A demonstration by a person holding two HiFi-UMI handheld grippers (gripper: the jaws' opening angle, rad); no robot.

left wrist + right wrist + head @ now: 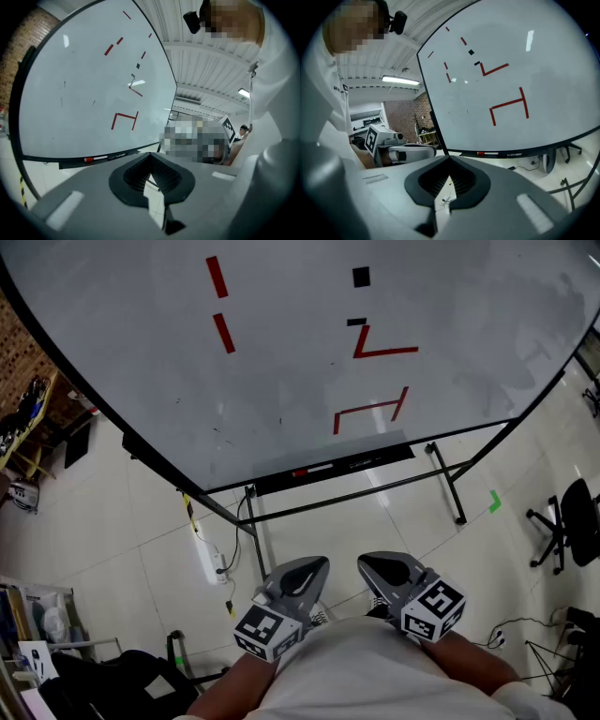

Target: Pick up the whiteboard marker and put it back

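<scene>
- Left gripper (pixel 311 570): I see it held low and close to the person's body, pointing towards the board. In its own view the dark ribbed pads meet at the tips and nothing sits between them. I record it as closed and empty.
- Right gripper (pixel 377 568): it is just beside the left one, at the same height and pointing the same way. Its own view shows the pads together at the tips with only floor visible through the thin slit behind them. I record it as closed and empty.
- White whiteboard marker with a red cap (pixel 314 469): it lies flat along the narrow black tray (pixel 380 458) at the board's lower edge, red cap towards the left in the head view. It is well apart from both grippers and neither touches it.
- Large white whiteboard (pixel 281 390): it stands on a black metal frame (pixel 448 486). I note several short red strokes (pixel 221 332) and angular red line figures (pixel 367 411) on it, plus two small black marks (pixel 361 277).
- Pale tiled floor (pixel 141 540): a white power strip (pixel 215 563) lies near the left leg of the frame, and a small green tape mark (pixel 494 502) sits to the right of the frame.
- Black office chair (pixel 570 521): it stands at the right edge of the head view, away from the board.
- Person: a light-coloured garment and both forearms show at the bottom of the head view, behind the grippers.
</scene>
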